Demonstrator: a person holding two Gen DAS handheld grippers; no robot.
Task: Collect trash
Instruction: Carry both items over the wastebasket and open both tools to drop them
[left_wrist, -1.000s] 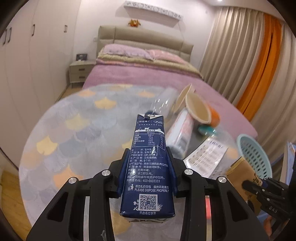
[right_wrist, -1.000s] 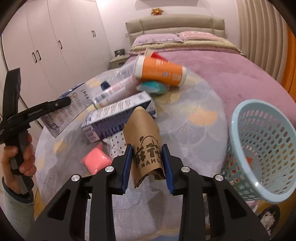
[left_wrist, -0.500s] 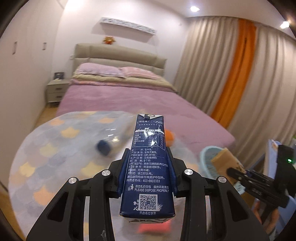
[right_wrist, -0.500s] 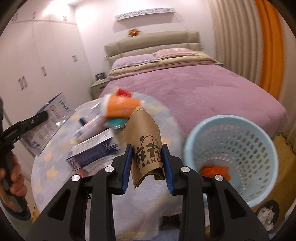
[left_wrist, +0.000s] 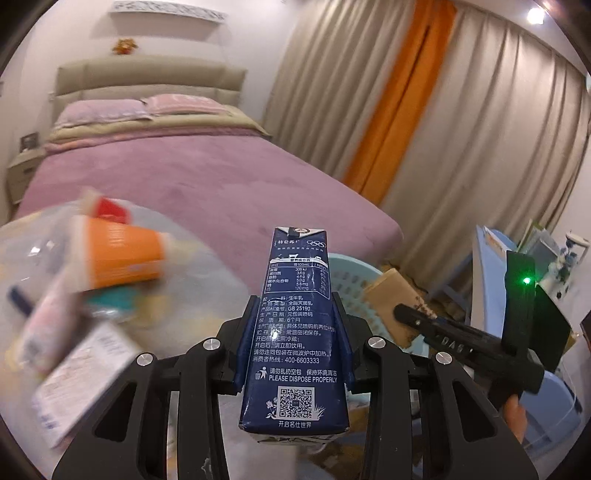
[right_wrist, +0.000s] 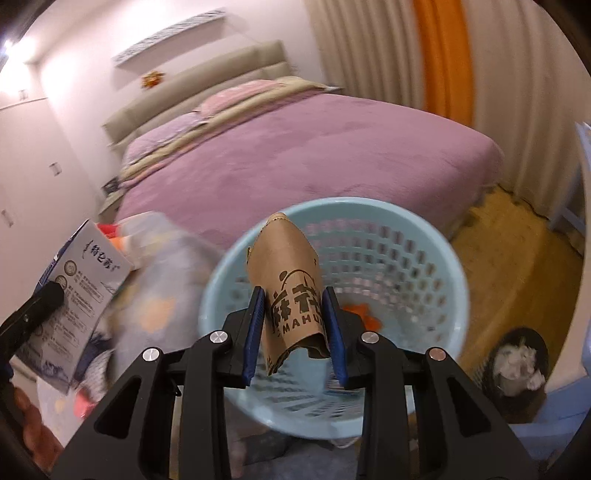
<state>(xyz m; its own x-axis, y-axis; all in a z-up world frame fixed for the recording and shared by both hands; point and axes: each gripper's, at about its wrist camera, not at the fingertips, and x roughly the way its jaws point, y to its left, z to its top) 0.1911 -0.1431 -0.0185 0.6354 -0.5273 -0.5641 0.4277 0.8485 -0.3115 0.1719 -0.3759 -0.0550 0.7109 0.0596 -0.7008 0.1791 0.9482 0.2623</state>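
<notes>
Left fingers (left_wrist: 295, 328) clamp navy milk carton (left_wrist: 295, 332); right fingers (right_wrist: 294, 325) clamp brown paper cup (right_wrist: 288, 291).

Warm, dim indoor light comes from a round recessed ceiling lamp (left_wrist: 536, 15) glaring at upper right. Fisheye bending curves the edges into black corners. Motion blur smears the orange paper cup (left_wrist: 118, 254) at left.
</notes>
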